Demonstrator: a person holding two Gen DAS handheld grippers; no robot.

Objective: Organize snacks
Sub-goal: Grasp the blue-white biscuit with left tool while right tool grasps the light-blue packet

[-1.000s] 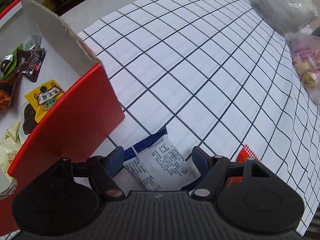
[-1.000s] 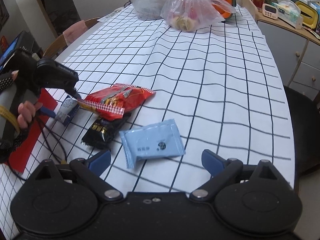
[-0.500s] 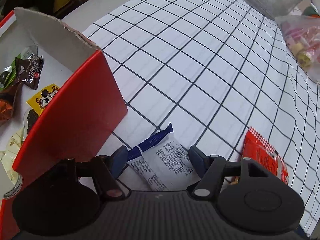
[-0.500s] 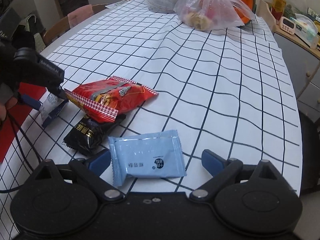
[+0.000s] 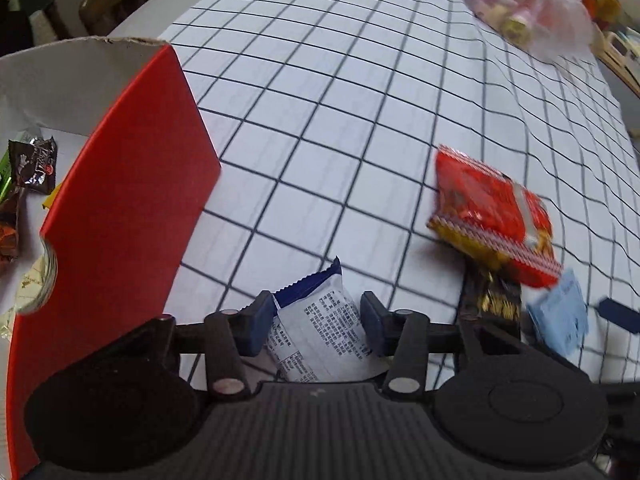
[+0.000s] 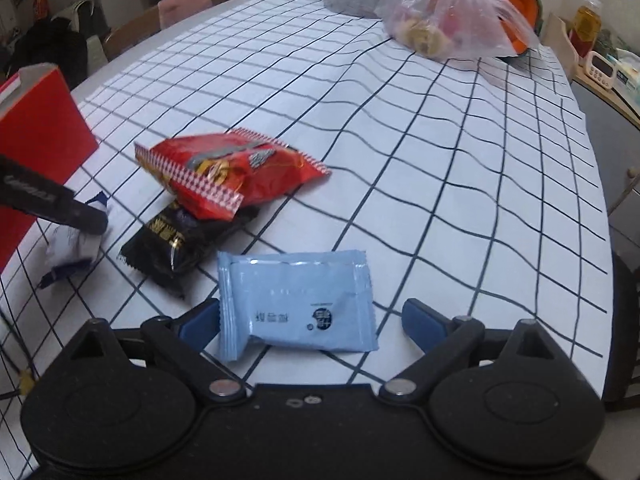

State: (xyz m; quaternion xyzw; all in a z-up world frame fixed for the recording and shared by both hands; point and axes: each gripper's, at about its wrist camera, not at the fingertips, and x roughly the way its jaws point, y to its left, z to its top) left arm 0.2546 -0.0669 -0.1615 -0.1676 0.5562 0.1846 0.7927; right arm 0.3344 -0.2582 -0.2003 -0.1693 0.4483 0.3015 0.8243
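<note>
only left wrist shows snacks (image 5: 32, 168) inside red box (image 5: 128, 208).

Most of the black foil snack packet (image 6: 188, 242) lies hidden under the red crinkly snack bag (image 6: 236, 170). The open red cardboard box (image 5: 120, 216) runs off the left edge, its wrapped sweets (image 5: 30, 164) partly cut off. The clear plastic bag (image 5: 524, 12) far back is blurred.

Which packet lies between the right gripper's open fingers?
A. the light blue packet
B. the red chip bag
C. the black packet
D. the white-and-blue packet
A: in the right wrist view the light blue packet lies flat on the checked cloth between the spread fingers of the right gripper, with a gap on its right side.
</note>
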